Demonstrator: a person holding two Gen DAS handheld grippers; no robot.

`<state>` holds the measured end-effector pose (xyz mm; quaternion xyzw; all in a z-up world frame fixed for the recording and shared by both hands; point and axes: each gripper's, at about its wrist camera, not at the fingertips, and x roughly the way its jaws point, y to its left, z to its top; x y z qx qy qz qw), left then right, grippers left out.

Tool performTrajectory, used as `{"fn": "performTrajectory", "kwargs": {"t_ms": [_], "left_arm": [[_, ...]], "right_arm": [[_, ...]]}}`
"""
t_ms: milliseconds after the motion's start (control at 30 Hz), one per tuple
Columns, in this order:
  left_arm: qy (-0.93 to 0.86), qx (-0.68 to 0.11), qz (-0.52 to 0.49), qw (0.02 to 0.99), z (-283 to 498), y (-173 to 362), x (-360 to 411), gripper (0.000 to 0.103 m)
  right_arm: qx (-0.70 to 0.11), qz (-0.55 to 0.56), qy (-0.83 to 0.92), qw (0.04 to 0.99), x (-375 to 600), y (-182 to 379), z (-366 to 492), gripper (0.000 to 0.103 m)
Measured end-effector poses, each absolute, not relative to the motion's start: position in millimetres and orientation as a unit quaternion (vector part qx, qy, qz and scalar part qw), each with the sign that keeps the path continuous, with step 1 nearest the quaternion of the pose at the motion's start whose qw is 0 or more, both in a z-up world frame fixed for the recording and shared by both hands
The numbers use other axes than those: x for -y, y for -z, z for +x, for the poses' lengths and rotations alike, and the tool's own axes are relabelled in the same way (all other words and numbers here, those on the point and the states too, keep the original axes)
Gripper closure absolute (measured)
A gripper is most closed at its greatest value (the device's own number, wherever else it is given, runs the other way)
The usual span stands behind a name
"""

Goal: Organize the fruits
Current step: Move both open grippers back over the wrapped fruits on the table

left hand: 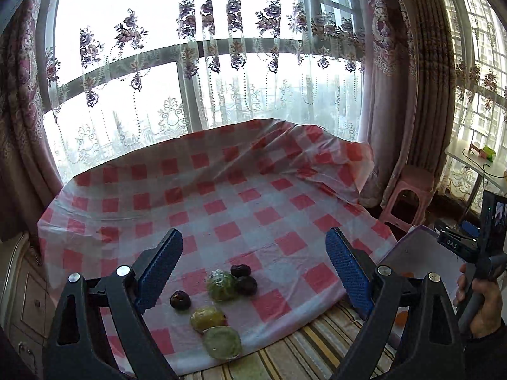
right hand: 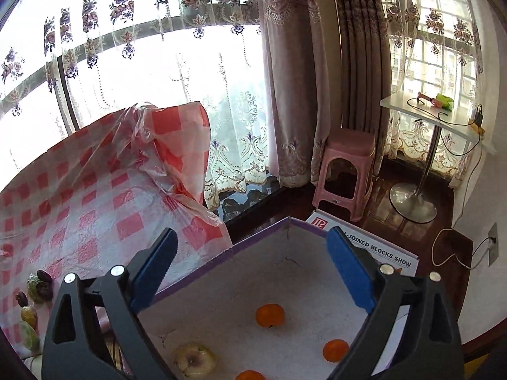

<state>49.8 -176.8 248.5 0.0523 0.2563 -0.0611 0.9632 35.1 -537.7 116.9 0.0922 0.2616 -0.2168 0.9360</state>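
My left gripper (left hand: 253, 253) is open and empty above the red-checked cloth (left hand: 221, 190). Below it lie three dark plums (left hand: 180, 300), a wrapped green fruit (left hand: 221, 285), a yellow fruit (left hand: 207, 318) and a pale green fruit (left hand: 221, 342). My right gripper (right hand: 250, 253) is open and empty over a white box (right hand: 228, 285) with a purple rim. In the box lie three oranges (right hand: 270, 315) and a pale apple (right hand: 195, 359). The same loose fruits show at the left edge of the right wrist view (right hand: 38, 288).
A pink plastic stool (right hand: 345, 171) stands by the curtains (right hand: 294, 79). A small white round table (right hand: 437, 117) with cables is at the far right. A printed carton (right hand: 380, 253) lies under the box. The right-hand gripper and hand (left hand: 478, 285) show at the right in the left wrist view.
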Motion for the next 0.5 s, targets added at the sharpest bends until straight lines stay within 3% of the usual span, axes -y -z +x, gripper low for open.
{"fn": "performTrajectory", "kwargs": {"t_ms": [33,233,500], "left_arm": [[0.047,-0.246,0.044,0.967,44.8,-249.5,162.1,0.014],[-0.048,-0.171,0.033,0.984,8.1,-255.5,82.1,0.014],[-0.059,-0.204,-0.011,0.977,1.3,-226.5,10.6,0.011]], "right_arm": [[-0.255,0.082,0.216,0.939,530.7,-119.9,32.0,0.002],[-0.241,0.043,0.208,0.947,493.8,-135.0,24.8,0.002],[-0.256,0.057,0.094,0.960,448.3,-133.5,33.3,0.002]]}}
